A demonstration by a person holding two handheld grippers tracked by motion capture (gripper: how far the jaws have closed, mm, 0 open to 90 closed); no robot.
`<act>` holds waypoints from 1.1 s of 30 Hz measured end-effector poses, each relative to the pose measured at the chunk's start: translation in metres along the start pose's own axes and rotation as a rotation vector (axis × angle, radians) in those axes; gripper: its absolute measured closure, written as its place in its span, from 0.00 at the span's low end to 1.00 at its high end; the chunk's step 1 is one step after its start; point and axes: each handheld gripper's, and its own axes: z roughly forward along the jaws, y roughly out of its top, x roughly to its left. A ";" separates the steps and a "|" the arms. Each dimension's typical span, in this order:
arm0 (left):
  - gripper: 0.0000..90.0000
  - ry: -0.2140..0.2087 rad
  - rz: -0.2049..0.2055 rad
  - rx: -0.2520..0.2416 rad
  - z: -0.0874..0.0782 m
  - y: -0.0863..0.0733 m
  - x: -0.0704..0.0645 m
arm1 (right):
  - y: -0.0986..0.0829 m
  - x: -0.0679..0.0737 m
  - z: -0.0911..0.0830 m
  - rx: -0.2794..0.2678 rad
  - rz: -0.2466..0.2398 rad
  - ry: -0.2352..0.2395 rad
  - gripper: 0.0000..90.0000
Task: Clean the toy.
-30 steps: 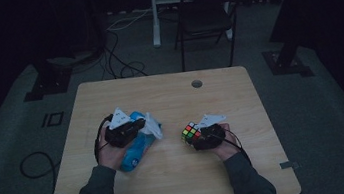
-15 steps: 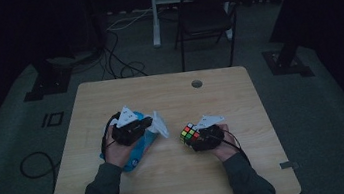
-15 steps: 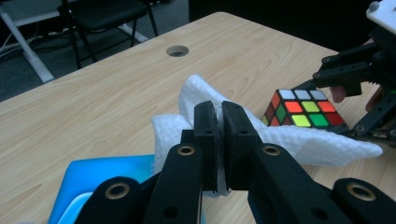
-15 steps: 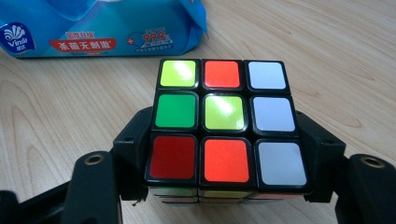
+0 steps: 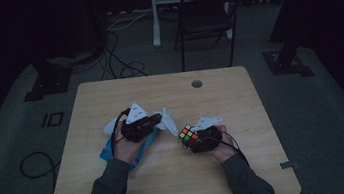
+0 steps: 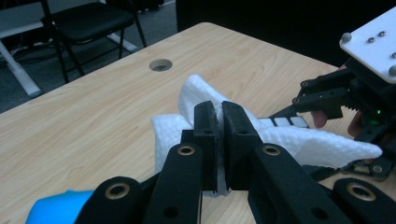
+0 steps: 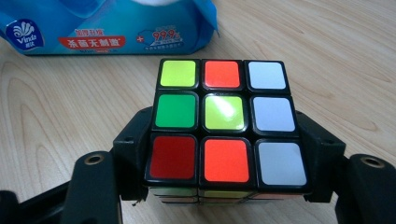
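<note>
White wipe (image 6: pixel 299 142) pinched, cube (image 7: pixel 224 123) clamped mid-table

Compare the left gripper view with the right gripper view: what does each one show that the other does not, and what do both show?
Left gripper view alone: the left gripper, shut on a white wet wipe, the round hole in the table, a black chair behind it, and the right gripper farther off.

Right gripper view alone: the Rubik's cube clamped between that gripper's own black jaws, and the printed label on the blue wipes pack.

Both: the wooden table and some blue of the pack.
</note>
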 end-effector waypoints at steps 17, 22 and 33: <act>0.96 -0.067 0.026 0.002 0.032 0.011 -0.028 | 0.002 0.005 0.003 -0.003 -0.003 0.011 0.38; 0.95 -0.091 0.040 0.060 0.046 0.000 -0.037 | 0.002 0.002 -0.001 -0.012 0.000 0.000 0.38; 0.72 -0.150 0.032 0.130 0.059 -0.009 -0.042 | 0.002 0.000 -0.003 -0.020 0.002 -0.012 0.38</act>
